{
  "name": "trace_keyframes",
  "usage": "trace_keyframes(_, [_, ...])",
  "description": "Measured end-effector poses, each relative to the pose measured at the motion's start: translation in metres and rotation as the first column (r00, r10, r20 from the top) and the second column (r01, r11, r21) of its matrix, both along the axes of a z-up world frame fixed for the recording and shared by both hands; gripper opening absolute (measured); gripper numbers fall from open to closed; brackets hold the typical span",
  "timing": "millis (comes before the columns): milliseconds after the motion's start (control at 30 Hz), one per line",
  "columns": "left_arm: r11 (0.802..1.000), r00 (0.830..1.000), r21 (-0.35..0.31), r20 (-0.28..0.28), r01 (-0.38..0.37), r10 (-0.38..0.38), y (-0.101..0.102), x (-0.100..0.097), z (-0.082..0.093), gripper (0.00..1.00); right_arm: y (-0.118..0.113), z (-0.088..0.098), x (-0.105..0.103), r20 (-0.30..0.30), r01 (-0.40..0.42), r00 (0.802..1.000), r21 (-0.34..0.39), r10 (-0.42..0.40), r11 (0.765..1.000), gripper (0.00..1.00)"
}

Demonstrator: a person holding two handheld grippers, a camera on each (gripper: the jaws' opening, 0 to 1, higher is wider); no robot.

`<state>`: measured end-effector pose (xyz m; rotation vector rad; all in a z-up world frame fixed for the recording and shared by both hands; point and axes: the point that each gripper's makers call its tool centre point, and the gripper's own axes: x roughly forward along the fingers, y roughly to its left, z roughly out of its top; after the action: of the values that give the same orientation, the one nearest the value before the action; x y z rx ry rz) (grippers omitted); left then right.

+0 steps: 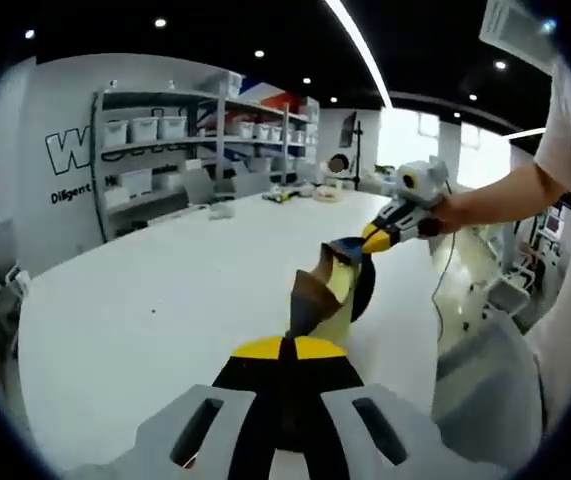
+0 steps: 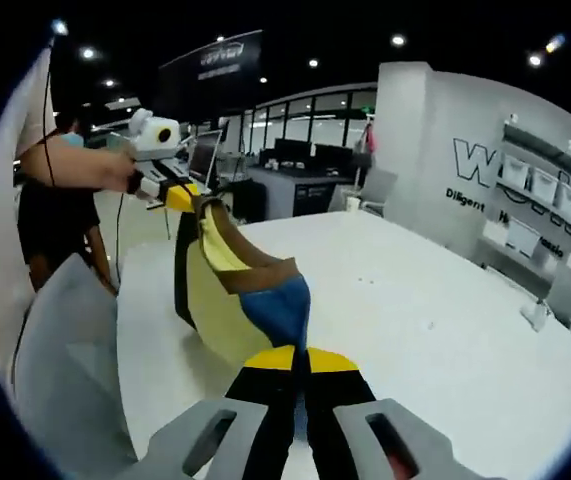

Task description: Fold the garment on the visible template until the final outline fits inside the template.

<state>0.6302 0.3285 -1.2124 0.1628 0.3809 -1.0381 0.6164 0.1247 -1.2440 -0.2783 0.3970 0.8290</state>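
Nearest in the left gripper view, the left gripper (image 1: 287, 352) is clamped on one end of the garment (image 1: 327, 292); the right gripper (image 2: 297, 360) pinches the other end. The cloth hangs stretched between them above the white tabletop (image 1: 155, 300), sagging: light, limp, best held by corners. Far shelves (image 1: 165, 140) carry white bins (image 1: 145, 128), contents unseen.
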Motion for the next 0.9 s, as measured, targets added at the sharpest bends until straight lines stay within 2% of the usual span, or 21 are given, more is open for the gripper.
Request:
trace_keyframes(133, [0.999,0.999,-0.008,0.001,-0.035,0.035,-0.005,0.043,0.001,0.00,-0.002,-0.002,0.035,0.004,0.024,1.000,-0.009,-0.024,1.000,0.00])
trace_keyframes(200, [0.999,0.999,0.016,0.007,-0.049,0.049,-0.009,0.064,-0.004,0.00,-0.003,-0.005,0.053,0.006,0.031,0.999,-0.012,-0.031,0.999,0.00])
trace_keyframes(300, [0.996,0.997,0.050,-0.002,-0.075,0.075,-0.016,0.097,-0.018,0.00,-0.007,-0.014,0.079,-0.009,0.049,0.999,-0.020,-0.049,0.999,0.00])
trace_keyframes(333, [0.995,0.997,0.059,-0.004,-0.078,0.078,-0.018,0.105,-0.022,0.00,-0.008,-0.016,0.082,-0.015,0.053,0.998,-0.023,-0.054,0.998,0.00])
trace_keyframes(467, [0.985,0.990,0.107,-0.027,-0.136,0.140,-0.021,0.137,-0.043,0.00,-0.016,-0.033,0.117,-0.034,0.091,0.995,-0.032,-0.092,0.995,0.00])
trace_keyframes(533, [0.980,0.985,0.114,-0.045,-0.162,0.168,-0.024,0.150,-0.055,0.00,-0.017,-0.043,0.130,-0.069,0.114,0.991,-0.028,-0.116,0.993,0.00])
trace_keyframes(600, [0.964,0.977,0.176,-0.049,-0.198,0.209,-0.021,0.163,-0.073,0.00,-0.017,-0.054,0.146,-0.067,0.124,0.990,-0.053,-0.128,0.991,0.00])
trace_keyframes(667, [0.960,0.971,0.180,-0.064,-0.214,0.228,-0.024,0.171,-0.082,0.00,-0.015,-0.061,0.157,-0.081,0.129,0.988,-0.053,-0.133,0.990,0.00])
trace_keyframes(833, [0.928,0.944,0.238,-0.098,-0.287,0.316,-0.017,0.187,-0.112,0.00,-0.009,-0.091,0.178,-0.133,0.174,0.974,-0.076,-0.183,0.982,0.00])
trace_keyframes(900, [0.921,0.929,0.238,-0.128,-0.310,0.346,-0.015,0.191,-0.122,0.00,-0.011,-0.102,0.184,-0.156,0.214,0.962,-0.086,-0.225,0.973,0.00])
